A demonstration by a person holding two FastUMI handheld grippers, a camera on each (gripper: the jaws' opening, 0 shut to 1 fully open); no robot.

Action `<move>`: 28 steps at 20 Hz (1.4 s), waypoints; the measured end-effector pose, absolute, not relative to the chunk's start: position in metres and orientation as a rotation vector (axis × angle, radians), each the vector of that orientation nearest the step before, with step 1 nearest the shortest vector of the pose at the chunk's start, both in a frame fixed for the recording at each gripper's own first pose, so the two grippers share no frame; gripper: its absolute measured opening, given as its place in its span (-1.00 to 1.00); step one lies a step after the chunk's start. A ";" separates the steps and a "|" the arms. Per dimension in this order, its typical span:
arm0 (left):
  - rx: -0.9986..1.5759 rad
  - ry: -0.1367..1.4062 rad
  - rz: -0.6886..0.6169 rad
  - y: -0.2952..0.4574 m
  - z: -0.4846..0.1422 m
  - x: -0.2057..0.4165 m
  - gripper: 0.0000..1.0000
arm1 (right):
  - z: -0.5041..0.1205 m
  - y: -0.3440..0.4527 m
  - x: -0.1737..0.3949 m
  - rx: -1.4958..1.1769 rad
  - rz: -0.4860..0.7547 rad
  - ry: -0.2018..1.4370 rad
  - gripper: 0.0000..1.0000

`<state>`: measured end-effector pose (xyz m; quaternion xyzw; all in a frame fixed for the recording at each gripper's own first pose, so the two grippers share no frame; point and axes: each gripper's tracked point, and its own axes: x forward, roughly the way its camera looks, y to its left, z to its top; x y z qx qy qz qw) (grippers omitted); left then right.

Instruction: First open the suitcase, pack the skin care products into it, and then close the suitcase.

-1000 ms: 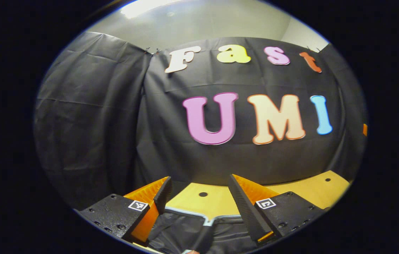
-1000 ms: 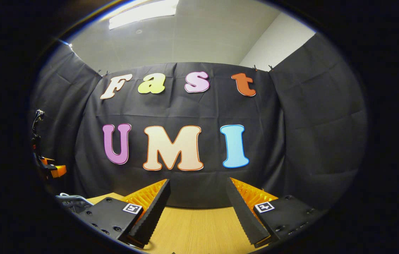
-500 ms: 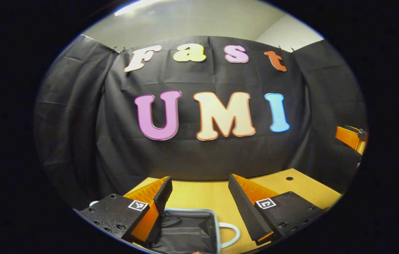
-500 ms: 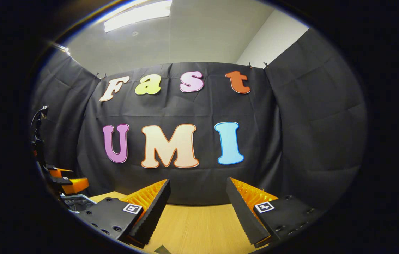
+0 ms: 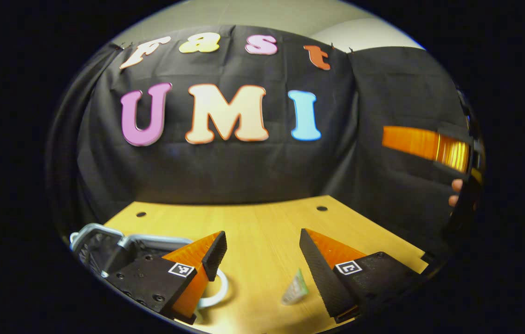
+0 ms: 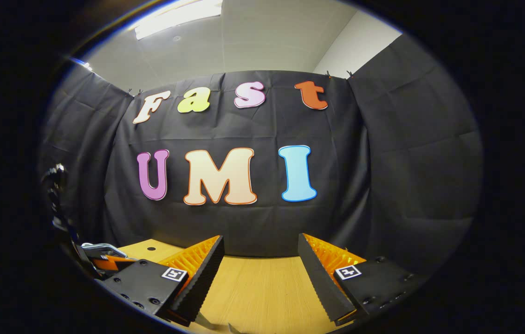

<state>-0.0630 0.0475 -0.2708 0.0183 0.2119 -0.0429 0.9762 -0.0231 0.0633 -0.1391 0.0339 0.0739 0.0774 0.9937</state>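
Two round holes sit in your wooden table (image 5: 262,232), both near its far edge where the black cloth wall (image 5: 225,167) hangs down; pale ceiling shows above the cloth.

Your left gripper (image 5: 262,253) hovers low over that table with its fingers spread wide and nothing between them. Your right gripper (image 6: 260,260) also hangs low over the table, aimed at the cloth wall, fingers wide apart and empty. In the left gripper view you can see that right gripper again, blurred, at the far right above the table's right end, with a few fingertips of your hand (image 5: 455,192) just under it.

One suitcase (image 5: 104,243) lies open on the table's left part, partly hidden behind your left gripper's left finger, its dark lining showing inside a pale rim, with a white loop handle (image 5: 216,292) lying on the table beside it. One small pale-green packet (image 5: 295,290) lies on the table just beside your left gripper's right finger; it is too blurred to tell what it is.
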 end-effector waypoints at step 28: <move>0.010 0.669 -0.027 0.070 -0.315 -0.110 -0.64 | -0.436 0.130 -0.143 -0.025 0.489 0.757 0.62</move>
